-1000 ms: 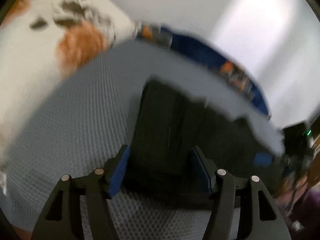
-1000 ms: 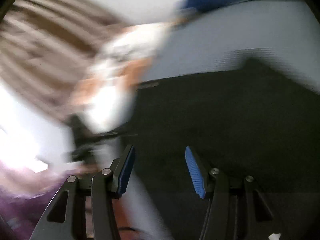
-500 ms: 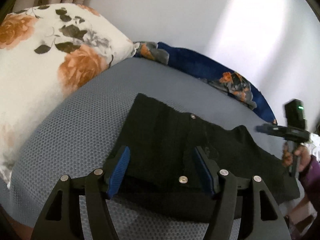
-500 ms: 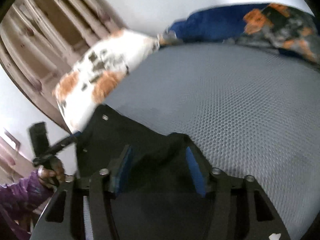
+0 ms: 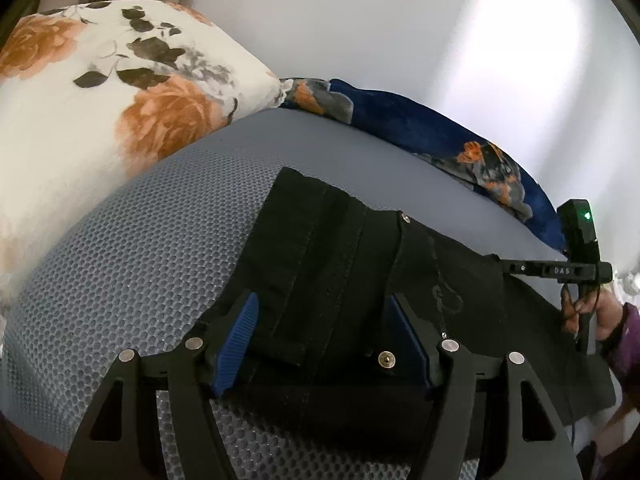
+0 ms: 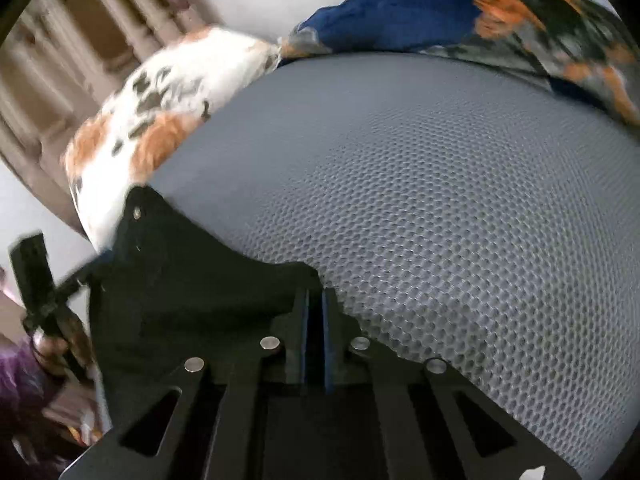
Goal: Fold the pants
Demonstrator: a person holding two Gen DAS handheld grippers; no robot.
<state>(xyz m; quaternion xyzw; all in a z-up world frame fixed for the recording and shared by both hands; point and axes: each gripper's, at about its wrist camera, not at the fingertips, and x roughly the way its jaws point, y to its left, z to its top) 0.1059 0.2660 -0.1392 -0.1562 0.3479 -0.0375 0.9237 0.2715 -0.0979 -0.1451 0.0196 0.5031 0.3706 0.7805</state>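
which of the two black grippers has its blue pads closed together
The right gripper: pads together at the black pants' edge. The left gripper stands open.

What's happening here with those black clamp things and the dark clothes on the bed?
A person is folding black pants spread on a grey mesh mattress, with hand-held tongs in each hand. The right tongs have just been closing and now pinch an edge of the fabric. The left tongs stand open over the waistband end, the cloth lying between their blue pads but not pressed. A floral pillow and a dark blue blanket lie beyond.
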